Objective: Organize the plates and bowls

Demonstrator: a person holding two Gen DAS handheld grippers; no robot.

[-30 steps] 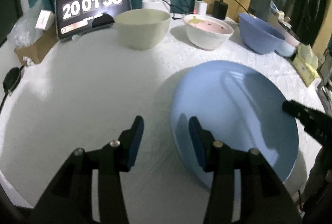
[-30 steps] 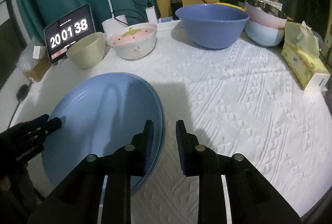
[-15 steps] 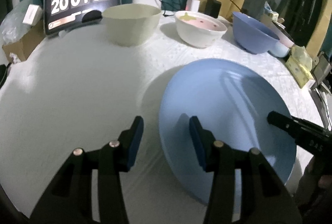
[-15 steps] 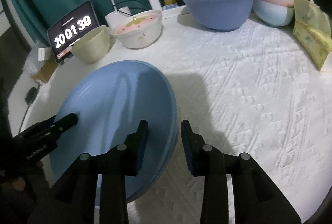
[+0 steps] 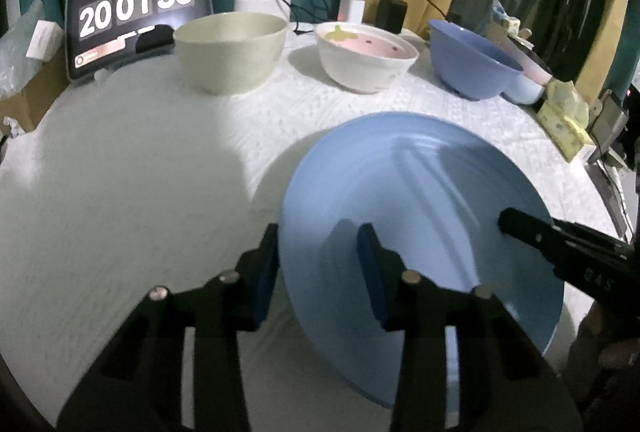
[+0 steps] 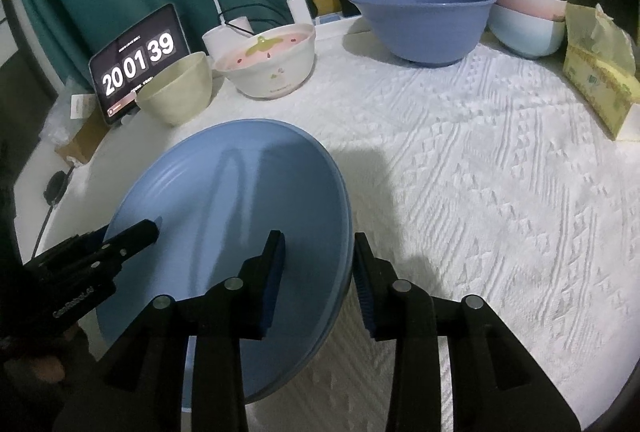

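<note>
The plate's point(image 5: 420, 216) near edge is hidden behind both grippers. The left gripper point(image 5: 318, 272) and the right gripper point(image 6: 318, 278) each straddle opposite rims with jaws apart, not clamped. Whether a second plate lies beneath is unclear. Three bowls point(image 6: 422, 20) stand in a row behind, two more stacked beside. White textured cloth point(image 6: 500, 192) covers the table; a clock tablet point(image 5: 138, 28) and curtains stand behind.

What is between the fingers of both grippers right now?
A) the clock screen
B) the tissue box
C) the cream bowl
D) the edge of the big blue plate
D: the left gripper and the right gripper each have open fingers on either side of the blue plate rim.
</note>
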